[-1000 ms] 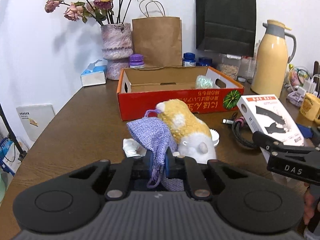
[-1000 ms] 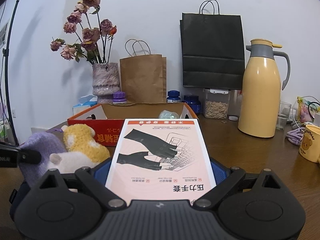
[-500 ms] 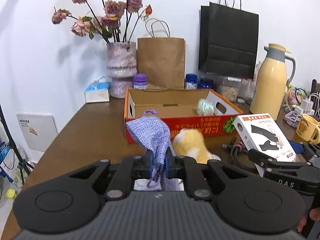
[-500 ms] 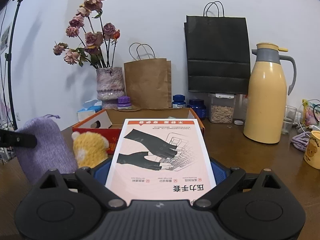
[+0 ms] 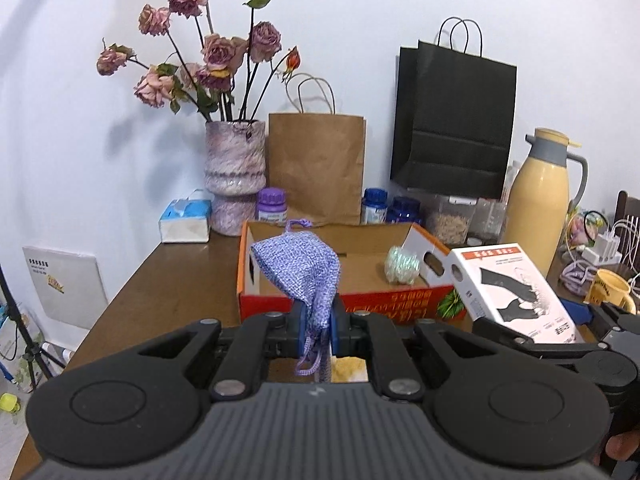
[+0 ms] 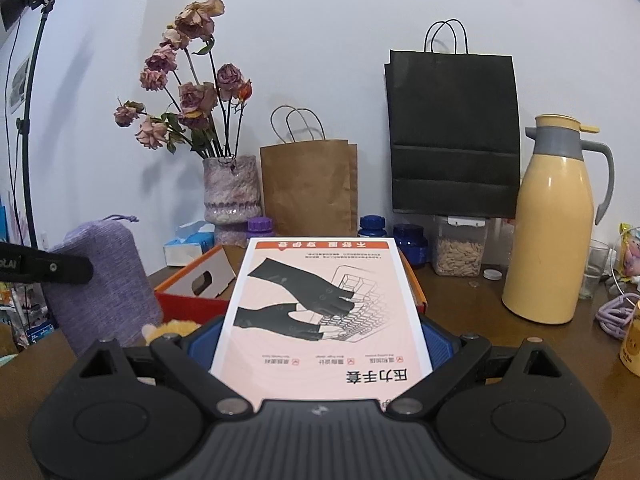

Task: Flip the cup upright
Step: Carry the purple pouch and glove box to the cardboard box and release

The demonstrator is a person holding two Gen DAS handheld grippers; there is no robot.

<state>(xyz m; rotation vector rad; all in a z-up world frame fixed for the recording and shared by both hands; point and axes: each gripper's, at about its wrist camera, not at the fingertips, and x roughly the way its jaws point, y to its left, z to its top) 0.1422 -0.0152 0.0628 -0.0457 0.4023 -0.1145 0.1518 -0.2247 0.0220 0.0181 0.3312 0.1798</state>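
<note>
Along the left edge of the right wrist view, a purple knitted pouch [image 6: 102,276] hangs in the air, with a black finger of the left gripper crossing in front of it. Seen from the left wrist view, the left gripper [image 5: 319,322] is clenched on that pouch, the blue pads [image 5: 301,326] pressing its lower end so that the body of the pouch rises above the jaws and its cord dangles below them. Further left in that frame a tissue box [image 5: 185,222] sits on the brown table [image 5: 160,292], and beside it a mottled vase [image 5: 235,178] holds dried roses [image 5: 208,56]. Toward the centre, a brown paper bag [image 5: 317,168] leans on the wall behind an open red cardboard box [image 5: 348,304] in which a small pale green bundle [image 5: 401,270] lies. A scrap of yellow plush [image 5: 349,369] peeks out under the left gripper. Right of centre, the right gripper [image 6: 322,344] is grasping a flat white glove package [image 6: 324,308] by its two long edges, the jaws spread wide around it. A black paper bag [image 5: 454,120] hangs on the wall above jars, and a yellow thermos [image 5: 540,204] stands further right. At the far right edge, a yellow cup [image 5: 610,290] rests on the table, well apart from both grippers; I cannot tell which way up it stands.
</note>
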